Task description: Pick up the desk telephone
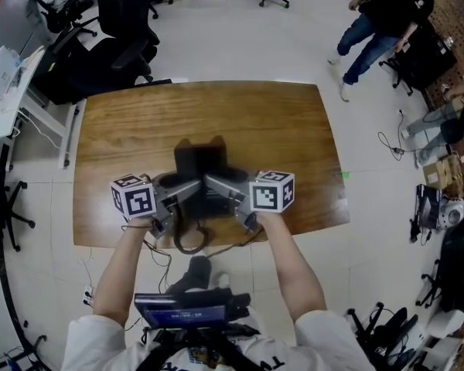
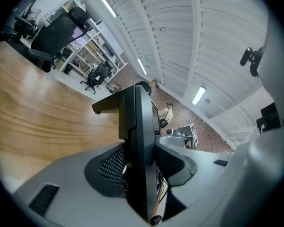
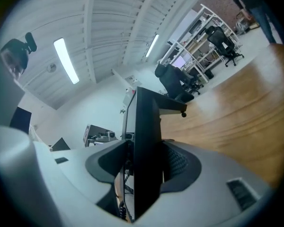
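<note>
The black desk telephone [image 1: 203, 170] is held above the wooden table [image 1: 278, 130], tilted, its base toward me. My left gripper [image 1: 187, 195] grips its left side and my right gripper [image 1: 221, 190] its right side. In the left gripper view the phone's thin black edge [image 2: 138, 126] stands upright between the jaws of the left gripper [image 2: 142, 167], and the pads press on it. The right gripper view shows the same: the phone [image 3: 146, 126] is clamped in the right gripper [image 3: 144, 169]. The coiled cord [image 1: 189, 239] hangs below the phone past the table's front edge.
Black office chairs [image 1: 127, 33] stand beyond the table's far left. A person [image 1: 383, 18] walks at the top right. Cables and gear [image 1: 441, 207] lie on the floor at the right. A white desk [image 1: 4, 83] is at the left.
</note>
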Demonstrator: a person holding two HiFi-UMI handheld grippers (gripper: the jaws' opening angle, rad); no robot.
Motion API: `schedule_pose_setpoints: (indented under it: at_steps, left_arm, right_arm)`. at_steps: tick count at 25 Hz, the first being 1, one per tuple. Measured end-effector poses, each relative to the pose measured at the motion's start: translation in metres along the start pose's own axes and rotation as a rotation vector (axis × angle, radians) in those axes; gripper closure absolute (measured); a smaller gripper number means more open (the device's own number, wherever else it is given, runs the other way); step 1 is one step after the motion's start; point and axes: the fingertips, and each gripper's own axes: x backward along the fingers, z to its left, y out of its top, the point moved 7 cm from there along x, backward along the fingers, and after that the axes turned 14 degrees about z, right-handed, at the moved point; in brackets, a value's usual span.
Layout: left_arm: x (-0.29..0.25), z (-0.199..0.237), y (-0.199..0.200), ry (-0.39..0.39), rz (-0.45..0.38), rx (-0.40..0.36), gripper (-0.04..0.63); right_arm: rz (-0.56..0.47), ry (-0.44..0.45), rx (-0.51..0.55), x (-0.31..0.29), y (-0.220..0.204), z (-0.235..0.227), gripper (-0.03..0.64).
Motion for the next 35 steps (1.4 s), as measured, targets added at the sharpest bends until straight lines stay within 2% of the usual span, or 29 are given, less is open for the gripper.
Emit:
schedule_pose_setpoints:
  at_steps: [9, 19, 35]
  left_arm:
    - [0.022, -0.053, 0.006, -0.005, -0.074, -0.082, 0.400]
    - [0.049, -0.139, 0.015, -0.015, -0.154, -0.260, 0.400]
    - [0.083, -0.266, -0.017, -0.022, -0.228, -0.485, 0.400]
  right_arm:
    - [-0.049, -0.002, 0.110, 0.023, 0.005, 0.047, 0.396]
    - [-0.146, -0.008, 0.286, 0.064, 0.012, 0.124, 0.396]
    - [-0.272, -0.026, 0.498, 0.128, -0.026, 0.234, 0.396]
